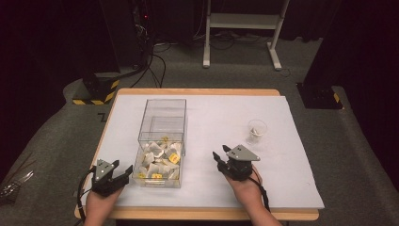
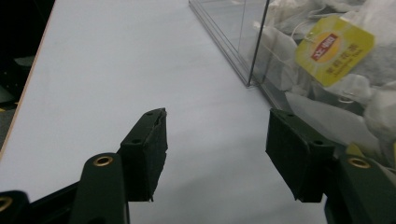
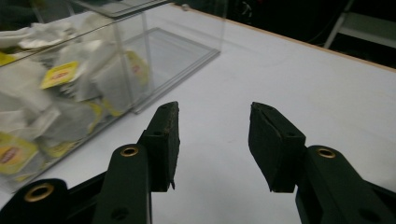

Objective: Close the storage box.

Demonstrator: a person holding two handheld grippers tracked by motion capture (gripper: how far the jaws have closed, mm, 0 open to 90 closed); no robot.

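Resting near the front left corner of the tabletop (image 1: 263, 108), the left gripper (image 1: 123, 172) is held in a hand (image 1: 99, 205) with its jaws apart and nothing between them. In the left gripper view the pads (image 2: 149, 149) are seen wide of each other over bare white surface, with the box (image 2: 243, 42) just beside the right-hand jaw.

The box (image 1: 160, 141), clear-walled and open-topped, is placed left of the tabletop's middle, its long side running from the front edge toward the back. Tea bags (image 1: 159, 162) with yellow tags are heaped in its front half; the rear half is seen bare. One yellow tag (image 2: 334, 49) is pressed against the wall in the left gripper view.

The right gripper (image 1: 220, 155) is held near the front edge, right of the box and apart from it, its tips pointed toward the box. Its jaws are also apart, nothing being gripped; in the right gripper view only white surface is seen between the pads (image 3: 166, 135), with the box (image 3: 140, 56) ahead at the left.

A small clear cup (image 1: 256, 131) is stood toward the right edge, well apart from both grippers.
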